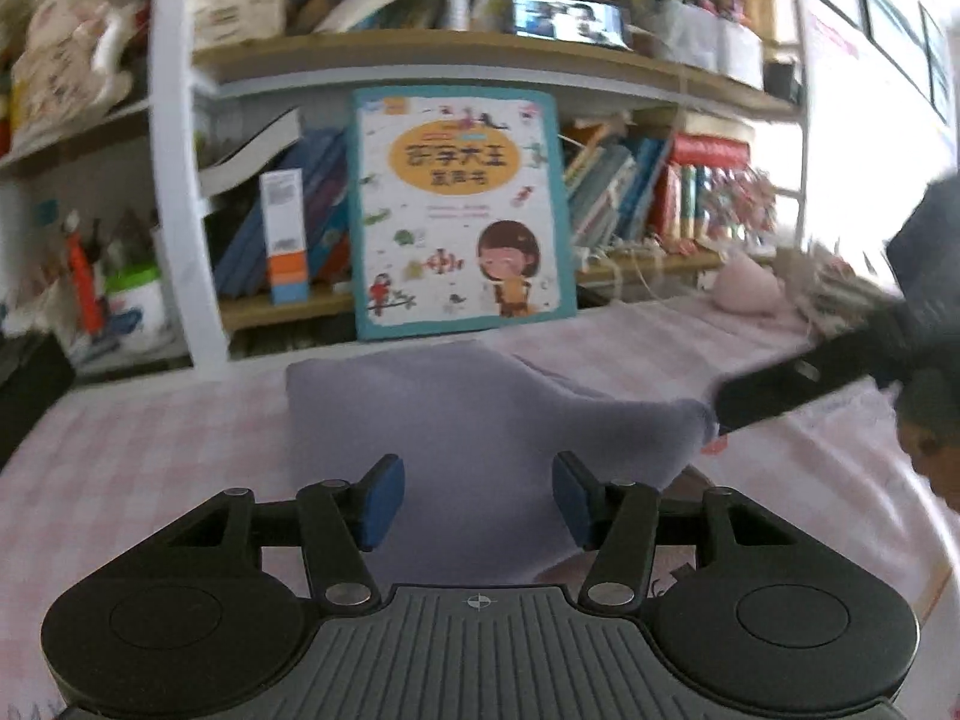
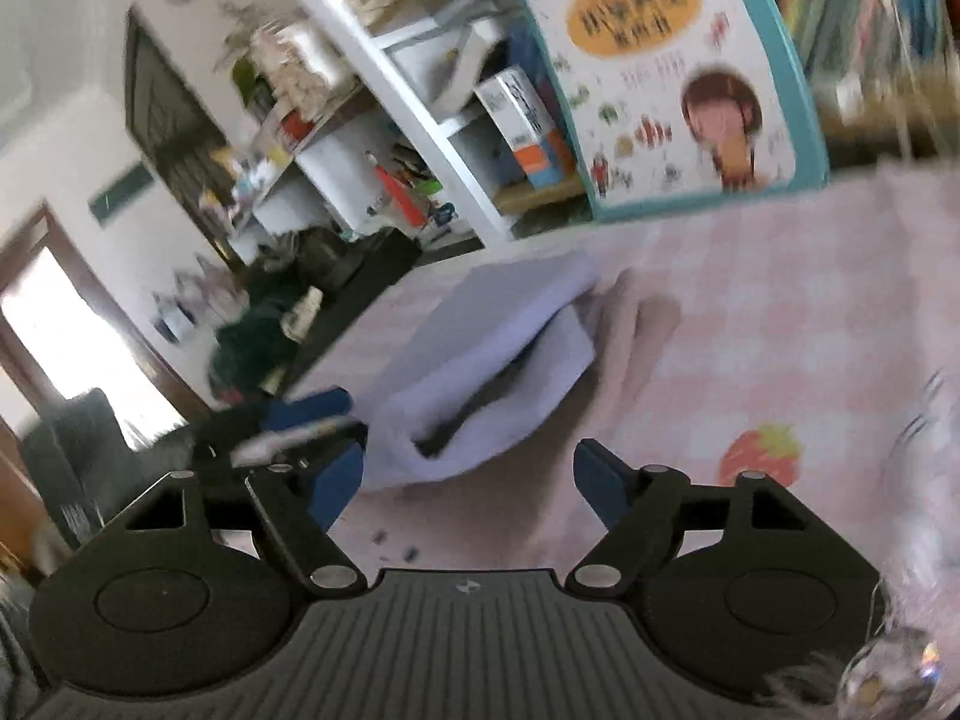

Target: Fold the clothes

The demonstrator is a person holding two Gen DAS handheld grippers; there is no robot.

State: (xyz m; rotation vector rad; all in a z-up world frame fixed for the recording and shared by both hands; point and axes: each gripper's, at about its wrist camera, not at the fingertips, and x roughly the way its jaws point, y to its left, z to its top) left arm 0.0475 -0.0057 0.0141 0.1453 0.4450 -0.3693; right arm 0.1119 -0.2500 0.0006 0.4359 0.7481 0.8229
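The left gripper (image 1: 477, 501) has its blue-padded jaws spread apart, with nothing pinched; the folded pale lavender-grey cloth garment (image 1: 480, 420) lies on the pink-and-white checked tablecloth (image 1: 150, 450) directly ahead of it, its near edge running in between the two pads without either pad pressing on it. Beyond the garment, straight ahead, a teal-bordered children's picture book (image 1: 459, 210) stands upright against a cluttered white-framed wooden bookshelf (image 1: 420, 54).

To the left gripper's right, a black finger of the right gripper (image 1: 780, 387) reaches the garment's right-hand corner.

In the right wrist view the right gripper (image 2: 468, 489) is likewise spread wide and empty. The garment (image 2: 480, 348) lies ahead and slightly left of it, its open fold facing the gripper, clear of both pads. A red strawberry print (image 2: 759, 456) on the tablecloth sits just ahead of its right pad.
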